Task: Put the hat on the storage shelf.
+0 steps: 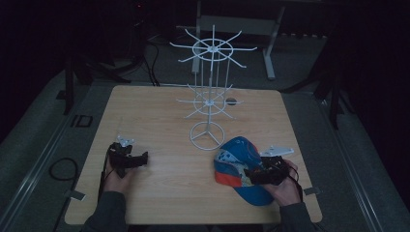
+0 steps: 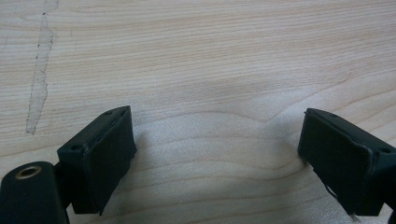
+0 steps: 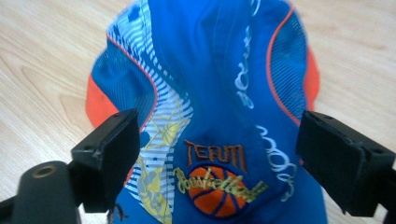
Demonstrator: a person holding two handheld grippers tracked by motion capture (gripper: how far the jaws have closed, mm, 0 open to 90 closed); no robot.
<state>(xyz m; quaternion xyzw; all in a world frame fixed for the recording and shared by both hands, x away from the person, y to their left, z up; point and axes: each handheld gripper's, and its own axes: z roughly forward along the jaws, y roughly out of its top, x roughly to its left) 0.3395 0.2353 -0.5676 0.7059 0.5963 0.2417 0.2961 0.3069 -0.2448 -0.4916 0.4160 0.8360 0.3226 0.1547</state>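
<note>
**Right gripper poised wide over basketball cap**

A blue and orange basketball cap (image 1: 238, 166) lay on the wooden table (image 1: 159, 193), at the person's right, just in front of the ring base of a white wire display rack (image 1: 209, 104). The right gripper (image 1: 256, 175) sat over the cap's near side, its jaws spread wide to either side of the crown, pads clear of the fabric and gripping nothing. The left gripper (image 1: 140, 159) rested well apart near the table's left edge, jaws also wide open over bare wood, holding nothing.
</note>
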